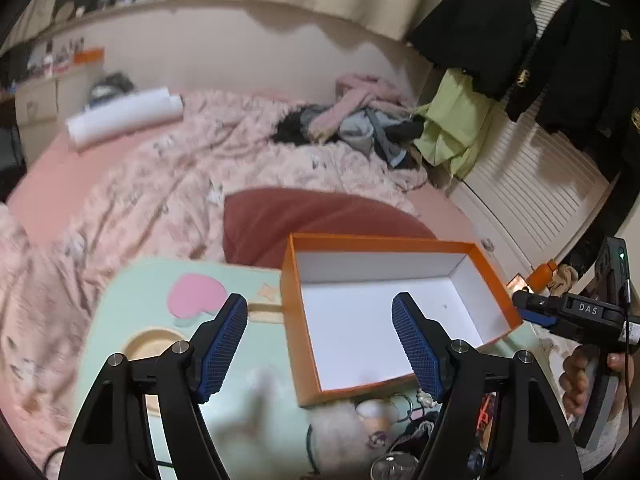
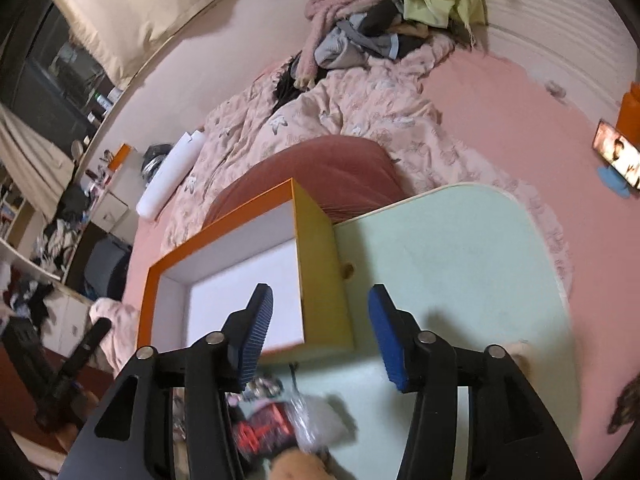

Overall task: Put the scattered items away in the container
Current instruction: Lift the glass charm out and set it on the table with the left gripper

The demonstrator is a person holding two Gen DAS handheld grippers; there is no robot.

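Both your tools, left tool (image 1: 320,344) and right tool (image 2: 320,332), gape empty; the fluffy pom-pom (image 1: 340,420) looks light and squashy, so pinch its middle.

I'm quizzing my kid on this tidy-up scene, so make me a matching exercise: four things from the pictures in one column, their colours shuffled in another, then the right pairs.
Things:
1. box rim
2. tray table
3. cushion
4. paper roll

Colours:
A. white
B. mint green
C. orange
D. dark red

Pairs: 1-C, 2-B, 3-D, 4-A
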